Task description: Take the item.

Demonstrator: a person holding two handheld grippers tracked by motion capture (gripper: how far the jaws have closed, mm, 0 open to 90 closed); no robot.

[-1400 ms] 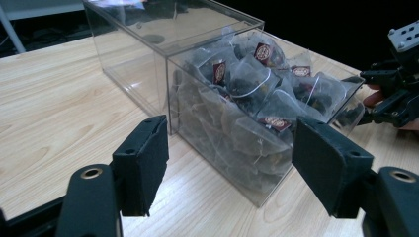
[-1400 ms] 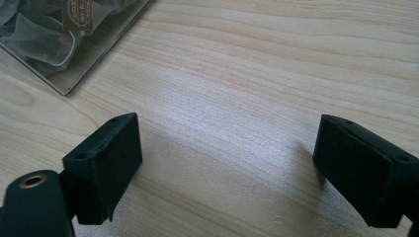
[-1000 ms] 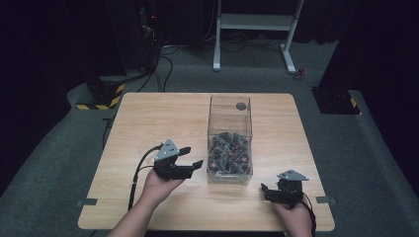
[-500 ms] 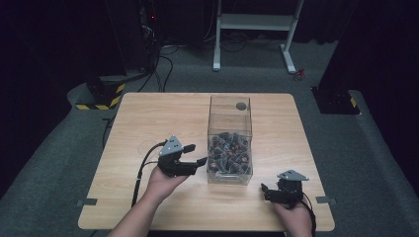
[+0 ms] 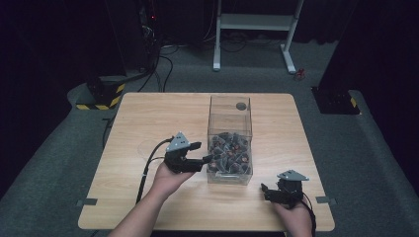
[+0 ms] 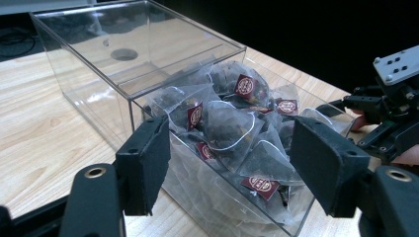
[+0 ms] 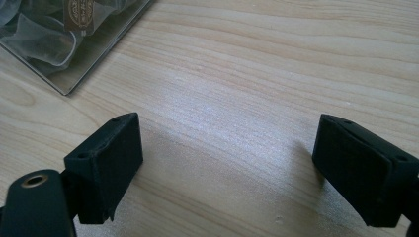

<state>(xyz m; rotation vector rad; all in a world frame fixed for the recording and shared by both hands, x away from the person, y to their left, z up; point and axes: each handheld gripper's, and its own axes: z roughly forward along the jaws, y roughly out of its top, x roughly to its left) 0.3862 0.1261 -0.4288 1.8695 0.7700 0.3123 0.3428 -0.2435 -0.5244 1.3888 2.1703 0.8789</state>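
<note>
A clear plastic box [image 5: 230,112] stands in the middle of the wooden table [image 5: 148,118], its near half heaped with pyramid tea bags [image 5: 230,150] bearing dark red tags. My left gripper [image 5: 203,153] hovers at the box's left wall, open, with nothing held. In the left gripper view the jaws of the left gripper [image 6: 232,168] stand wide apart before the tea bags [image 6: 232,128], and a clear lid with a round hole [image 6: 123,54] covers the far part of the box. My right gripper [image 5: 265,192] rests open near the table's front right; the open right gripper [image 7: 227,163] has bare wood between its jaws.
The box's corner [image 7: 64,44] lies up and to the left of the right gripper. Black cables trail from both grippers. White table legs [image 5: 257,29] and yellow-black striped blocks [image 5: 104,94] stand on the grey floor beyond the table.
The left gripper has edged a little to the right and up toward the box. The right gripper has stayed where it was.
</note>
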